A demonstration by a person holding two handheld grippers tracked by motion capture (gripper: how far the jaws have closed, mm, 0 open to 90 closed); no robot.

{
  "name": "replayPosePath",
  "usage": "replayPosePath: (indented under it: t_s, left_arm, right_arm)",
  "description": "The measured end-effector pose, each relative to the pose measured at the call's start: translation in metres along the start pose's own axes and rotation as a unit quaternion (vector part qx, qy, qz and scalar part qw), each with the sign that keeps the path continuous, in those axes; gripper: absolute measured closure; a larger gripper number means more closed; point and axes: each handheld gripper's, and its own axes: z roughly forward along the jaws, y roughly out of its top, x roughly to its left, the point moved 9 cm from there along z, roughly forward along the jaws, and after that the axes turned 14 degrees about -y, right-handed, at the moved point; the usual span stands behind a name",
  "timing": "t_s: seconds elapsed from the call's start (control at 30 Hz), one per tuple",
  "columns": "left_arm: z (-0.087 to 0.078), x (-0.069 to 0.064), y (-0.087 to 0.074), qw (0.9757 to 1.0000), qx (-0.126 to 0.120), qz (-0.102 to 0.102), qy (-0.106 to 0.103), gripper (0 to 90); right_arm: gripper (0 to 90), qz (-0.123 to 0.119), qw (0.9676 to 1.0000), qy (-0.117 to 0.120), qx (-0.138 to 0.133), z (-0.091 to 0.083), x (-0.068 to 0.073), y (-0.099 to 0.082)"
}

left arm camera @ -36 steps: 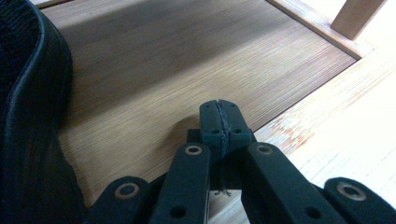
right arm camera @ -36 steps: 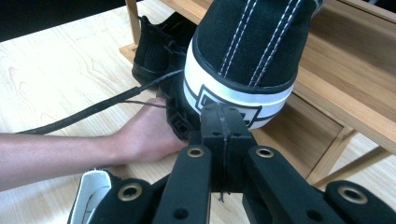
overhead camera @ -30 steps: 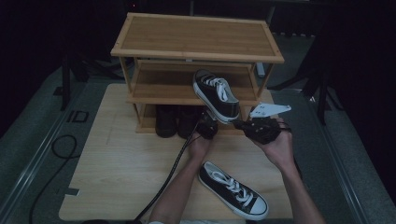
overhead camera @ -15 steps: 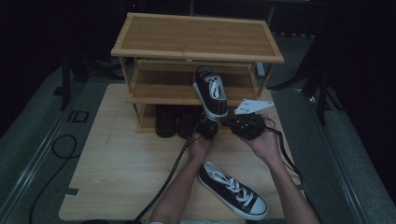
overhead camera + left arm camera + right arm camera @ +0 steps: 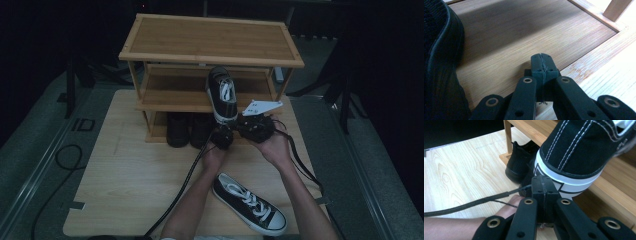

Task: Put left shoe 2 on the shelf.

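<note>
Fingertips of the right gripper (image 5: 543,185), pressed together, had nudged the sneaker (image 5: 223,95) from slanted toward twelve o'clock, straightening it on the shelf (image 5: 170,100).

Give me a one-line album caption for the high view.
Two shut tongs nudge a black sneaker onto the wooden rack's middle shelf.

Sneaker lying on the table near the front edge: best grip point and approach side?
Judging by its pose, take the sneaker on the table at the heel collar, the open rim at its upper-left end nearest the left hand. It lies sole down with the toe toward the lower right, so a gripper could come from above with one jaw inside the opening and one outside the heel.
</note>
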Motion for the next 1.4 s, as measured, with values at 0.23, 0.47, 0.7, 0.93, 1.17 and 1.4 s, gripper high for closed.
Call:
replayPosePath:
  t_s: [0.23, 0.47, 0.7, 0.93, 1.17, 1.4]
  left_arm:
    - [-0.001, 0.001, 0.0, 1.0, 0.004, 0.006, -0.002, 90.0]
    - [0.0, 0.002, 0.0, 0.9999, 0.003, 0.011, -0.002, 90.0]
    - [-0.001, 0.001, 0.0, 1.0, 0.003, 0.001, 0.006, 90.0]
    - [-0.001, 0.001, 0.0, 1.0, 0.003, 0.0, 0.007, 90.0]
    - [-0.001, 0.001, 0.0, 1.0, 0.003, 0.002, 0.008, 90.0]
    - [-0.001, 0.001, 0.0, 1.0, 0.003, 0.002, 0.009, 90.0]
  right_arm:
    - [90.0, -0.011, 0.9999, -0.005, -0.001, 0.011, 0.003, 0.011]
    - [90.0, -0.015, 0.9998, -0.014, 0.006, 0.024, -0.001, 0.013]
    - [90.0, -0.004, 0.9998, -0.021, 0.005, 0.032, -0.011, 0.017]
    - [90.0, 0.0, 0.9997, -0.022, 0.006, 0.044, -0.013, 0.021]
    - [90.0, 0.012, 0.9996, -0.024, 0.004, 0.051, -0.018, 0.023]
    - [90.0, 0.005, 0.9997, -0.023, 0.011, 0.056, -0.01, 0.028]
